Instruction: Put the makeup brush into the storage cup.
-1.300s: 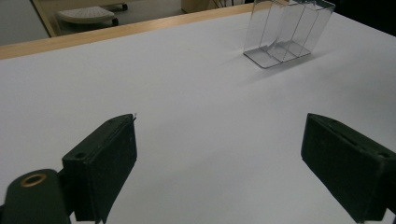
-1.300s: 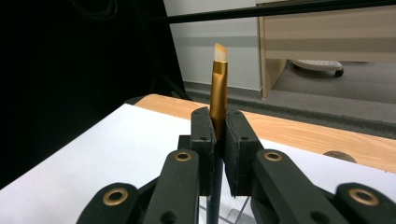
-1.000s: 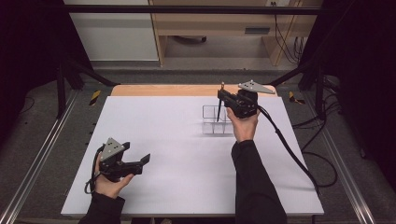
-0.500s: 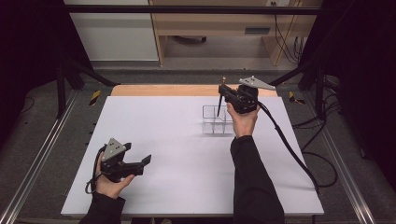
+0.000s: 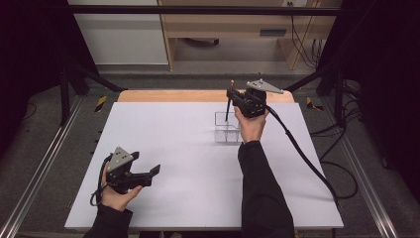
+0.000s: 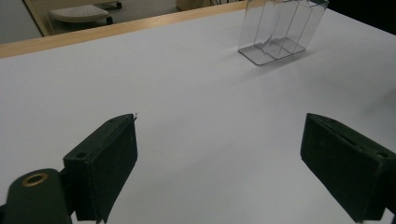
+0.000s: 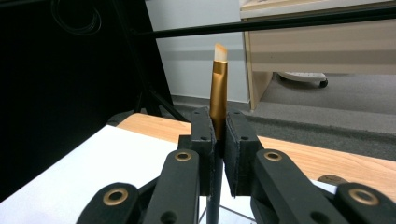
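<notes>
The right gripper (image 5: pixel 231 99) clenches an upright brush (image 7: pixel 218 88) above the clear organizer (image 5: pixel 227 128) at two o'clock. Its handle tip, hard to see, could catch a divider and tip it. The left gripper (image 6: pixel 224 168) idles released at seven o'clock.

A makeup brush (image 7: pixel 218 88) with a gold ferrule and pale angled tip is held upright, clamped between the jaws of the right gripper (image 7: pixel 217 140). Its dark handle is seen below the jaws. The white table surface (image 7: pixel 93 172) and wooden edge (image 7: pixel 322 161) are seen beyond.
</notes>
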Available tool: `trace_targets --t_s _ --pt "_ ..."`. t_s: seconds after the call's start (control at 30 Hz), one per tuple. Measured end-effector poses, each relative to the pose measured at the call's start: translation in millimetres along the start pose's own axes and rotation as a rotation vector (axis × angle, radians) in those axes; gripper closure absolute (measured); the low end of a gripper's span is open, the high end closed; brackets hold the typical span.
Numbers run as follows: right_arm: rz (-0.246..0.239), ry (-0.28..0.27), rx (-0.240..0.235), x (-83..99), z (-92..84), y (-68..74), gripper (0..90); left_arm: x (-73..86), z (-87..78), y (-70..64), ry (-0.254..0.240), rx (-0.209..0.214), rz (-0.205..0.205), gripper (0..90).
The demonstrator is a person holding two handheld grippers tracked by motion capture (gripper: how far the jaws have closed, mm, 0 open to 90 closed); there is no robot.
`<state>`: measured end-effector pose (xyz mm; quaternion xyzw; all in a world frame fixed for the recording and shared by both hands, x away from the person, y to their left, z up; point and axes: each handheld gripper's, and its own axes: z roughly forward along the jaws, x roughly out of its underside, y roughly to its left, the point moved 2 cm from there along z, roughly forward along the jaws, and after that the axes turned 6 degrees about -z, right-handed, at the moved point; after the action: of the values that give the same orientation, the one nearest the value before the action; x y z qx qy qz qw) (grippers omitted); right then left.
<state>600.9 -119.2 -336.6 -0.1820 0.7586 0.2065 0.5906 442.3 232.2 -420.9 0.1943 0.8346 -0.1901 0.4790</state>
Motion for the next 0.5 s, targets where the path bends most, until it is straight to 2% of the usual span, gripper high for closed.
trace_targets --t_s 0.2,0.5 --pt "-0.006 0.0 0.028 4.0 6.4 -0.8 83.6 -0.2 -0.5 -0.5 -0.001 0.002 0.002 10.3" --pt "-0.003 0.003 0.037 8.2 12.0 -0.8 83.6 -0.1 -0.6 0.0 0.001 0.0 0.0 10.4"
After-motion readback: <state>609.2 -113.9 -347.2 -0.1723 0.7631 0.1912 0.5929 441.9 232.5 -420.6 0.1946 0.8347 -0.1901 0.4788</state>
